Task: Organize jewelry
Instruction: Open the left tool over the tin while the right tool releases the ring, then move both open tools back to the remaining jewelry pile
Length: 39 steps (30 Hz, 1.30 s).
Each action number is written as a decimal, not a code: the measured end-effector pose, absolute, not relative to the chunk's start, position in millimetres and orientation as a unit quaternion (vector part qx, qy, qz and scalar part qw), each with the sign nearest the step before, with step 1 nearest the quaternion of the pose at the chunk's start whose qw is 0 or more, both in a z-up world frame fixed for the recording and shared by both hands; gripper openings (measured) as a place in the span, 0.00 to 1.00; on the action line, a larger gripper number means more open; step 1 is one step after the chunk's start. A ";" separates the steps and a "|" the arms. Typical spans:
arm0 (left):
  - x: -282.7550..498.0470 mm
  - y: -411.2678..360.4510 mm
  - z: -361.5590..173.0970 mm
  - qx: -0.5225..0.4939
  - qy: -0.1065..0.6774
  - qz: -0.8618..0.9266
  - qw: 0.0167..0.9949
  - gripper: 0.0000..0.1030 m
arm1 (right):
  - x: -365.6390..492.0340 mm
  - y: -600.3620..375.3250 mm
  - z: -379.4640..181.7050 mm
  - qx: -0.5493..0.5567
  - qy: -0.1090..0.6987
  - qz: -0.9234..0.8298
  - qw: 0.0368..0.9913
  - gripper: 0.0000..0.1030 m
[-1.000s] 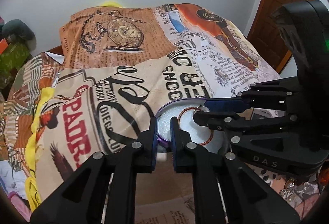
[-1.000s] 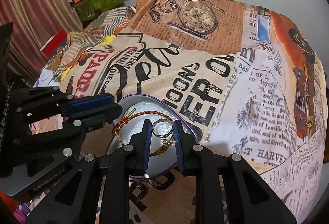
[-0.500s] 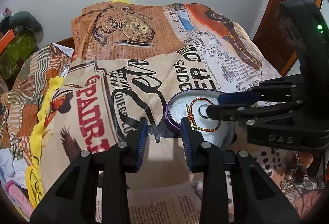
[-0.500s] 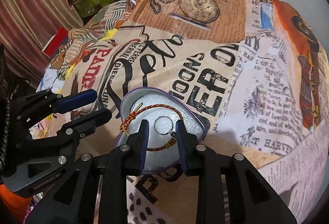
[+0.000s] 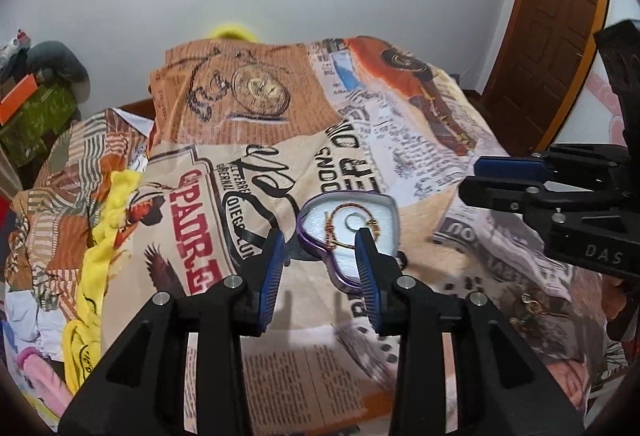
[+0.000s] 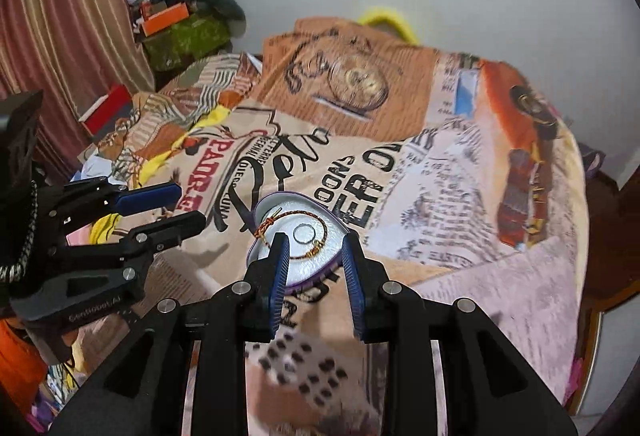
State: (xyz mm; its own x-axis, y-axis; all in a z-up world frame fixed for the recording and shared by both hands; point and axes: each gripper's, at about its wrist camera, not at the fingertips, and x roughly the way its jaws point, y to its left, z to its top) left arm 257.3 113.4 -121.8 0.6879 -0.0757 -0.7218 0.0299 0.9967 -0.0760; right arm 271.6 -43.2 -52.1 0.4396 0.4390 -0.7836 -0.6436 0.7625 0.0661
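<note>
A purple-rimmed heart-shaped jewelry box (image 5: pixel 347 232) with a white lining lies on the printed bedspread; it also shows in the right wrist view (image 6: pixel 298 236). Inside it lie a red-and-gold cord bracelet (image 5: pixel 334 222) and a silver ring (image 5: pixel 354 221), also seen in the right wrist view as the bracelet (image 6: pixel 280 220) and the ring (image 6: pixel 303 234). My left gripper (image 5: pixel 320 244) is open and empty, raised just short of the box. My right gripper (image 6: pixel 314 250) is open and empty above the box's near edge.
The newspaper-print bedspread (image 5: pixel 280 124) covers the bed. More jewelry (image 5: pixel 530 302) lies on it at the right, under the right gripper body. Yellow cloth (image 5: pixel 108 212) and clutter lie along the left side. A wooden door (image 5: pixel 552 36) stands at the far right.
Both grippers opened and drew back and up from the box. The right one let go of the ring, which now lies in the box. The left one released the box rim.
</note>
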 end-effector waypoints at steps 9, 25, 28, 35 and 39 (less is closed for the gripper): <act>215.7 86.7 -101.3 -0.011 0.371 -0.041 0.928 0.47 | 225.0 -84.6 -34.4 -0.129 0.371 0.290 0.873 0.45; 176.9 36.7 -128.4 -0.010 0.401 -0.078 0.913 0.48 | 169.8 -148.5 -52.0 -0.139 0.363 0.242 0.889 0.46; 175.4 28.1 -141.1 -0.007 0.416 -0.086 0.905 0.48 | 167.3 -157.7 -61.8 -0.135 0.374 0.234 0.887 0.46; 177.4 9.8 -166.8 -0.005 0.443 -0.109 0.890 0.48 | 165.0 -168.5 -97.2 -0.106 0.427 0.240 0.865 0.46; 180.9 5.4 -177.1 -0.010 0.450 -0.117 0.885 0.48 | 164.5 -167.3 -110.1 -0.101 0.444 0.247 0.856 0.46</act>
State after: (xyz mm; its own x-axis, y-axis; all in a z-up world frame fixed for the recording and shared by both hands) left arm 180.9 5.4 -177.1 0.5672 -0.2158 -0.7948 0.1975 0.9725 -0.1232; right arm 164.5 -167.3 -110.1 0.4844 0.3326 -0.8091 -0.5126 0.8574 0.0456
